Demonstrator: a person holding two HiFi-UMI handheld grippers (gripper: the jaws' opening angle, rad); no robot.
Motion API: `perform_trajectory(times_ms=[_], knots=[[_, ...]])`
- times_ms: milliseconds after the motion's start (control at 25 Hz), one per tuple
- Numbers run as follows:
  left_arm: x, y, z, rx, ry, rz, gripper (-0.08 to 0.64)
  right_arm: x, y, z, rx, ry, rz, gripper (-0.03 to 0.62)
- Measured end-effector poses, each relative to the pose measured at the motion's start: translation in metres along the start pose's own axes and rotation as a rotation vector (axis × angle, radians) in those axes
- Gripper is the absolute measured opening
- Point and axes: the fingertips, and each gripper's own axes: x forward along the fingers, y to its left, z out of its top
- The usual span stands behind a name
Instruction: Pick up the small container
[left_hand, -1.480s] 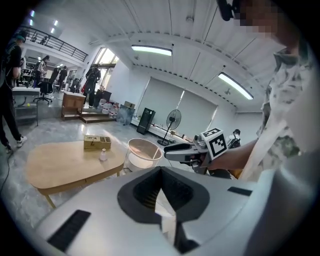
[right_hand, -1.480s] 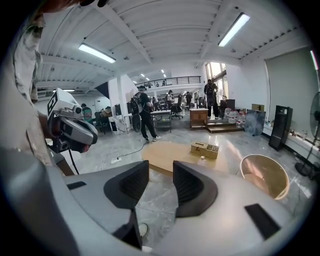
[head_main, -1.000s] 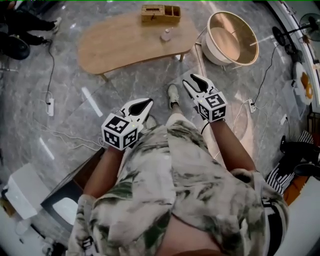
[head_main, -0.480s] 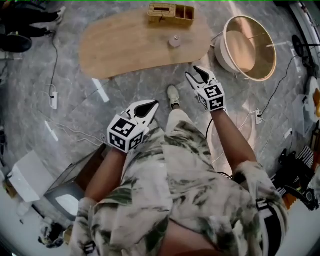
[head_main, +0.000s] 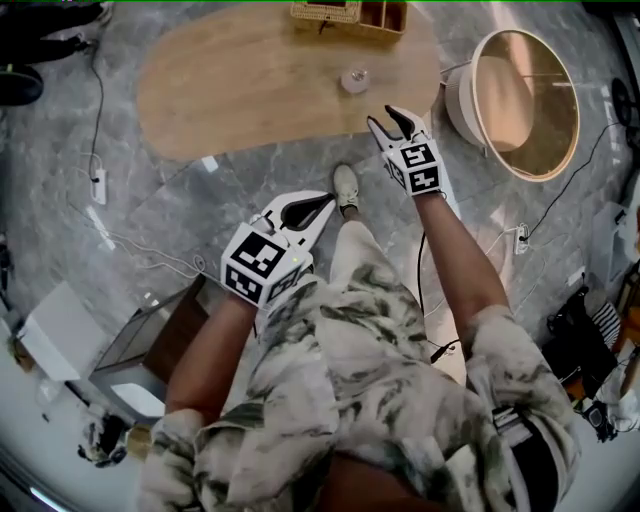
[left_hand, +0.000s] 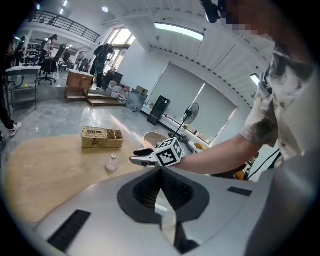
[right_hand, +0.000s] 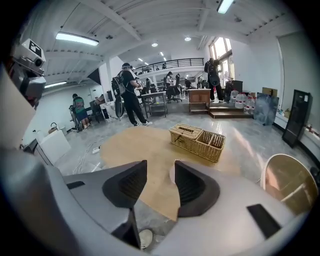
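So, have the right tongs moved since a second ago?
Yes. The right tongs have moved forward toward the table. The strip of floor between them and its near edge has closed, and their tips are now close to the container.

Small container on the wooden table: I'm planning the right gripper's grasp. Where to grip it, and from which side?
Likely its rounded body below the narrow cap, from the oval wooden table's near edge. The translucent container stands upright, clear of the woven basket behind it, with the open right gripper facing it.
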Motion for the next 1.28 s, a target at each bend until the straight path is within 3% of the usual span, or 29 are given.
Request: perform_trajectory(times_ms=[240,640,880,1280], knots=[[0.045,0.037,-0.001,-0.051,-0.001,-0.003,0.022,0.076,-0.033,-0.025,-0.012,0.010,0.015,0.202],[0.071,0.076,-0.030,-0.083,0.021,0.007,0.021,0.165,-0.054,-0.041,-0.021,-0.034,-0.010,0.233],[0.085,0.093,-0.045,-0.116,0.019,0.008,0.022,0.194,-0.066,-0.038,0.018,-0.082,-0.066,0.241],[0.085,0.109,-0.072,-0.133,0.040,0.019,0.022,0.211,-0.071,-0.049,0.005,-0.111,-0.122,0.173]])
